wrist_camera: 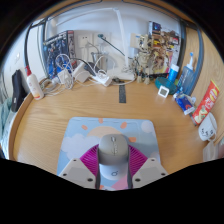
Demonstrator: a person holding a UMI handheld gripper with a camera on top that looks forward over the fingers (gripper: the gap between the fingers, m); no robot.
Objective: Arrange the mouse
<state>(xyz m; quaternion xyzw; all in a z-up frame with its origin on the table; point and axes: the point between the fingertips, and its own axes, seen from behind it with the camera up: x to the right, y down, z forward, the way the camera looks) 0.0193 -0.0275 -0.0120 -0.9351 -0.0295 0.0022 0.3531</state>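
Observation:
A grey and white computer mouse [113, 148] sits between my gripper's [113, 163] two fingers, with the pink pads [88, 160] pressing on both of its sides. The gripper is shut on it. The mouse is over the near part of a pastel patterned mouse mat [95, 130] that lies on the wooden table [50, 115]. I cannot tell whether the mouse touches the mat or hangs just above it.
Beyond the mat lie a small black bar [122, 93], a white power strip with cables [100, 75] and a white bottle [34, 84]. To the right are a small white cube [163, 91], blue items [184, 101], a red packet [207, 100] and a white object [207, 128].

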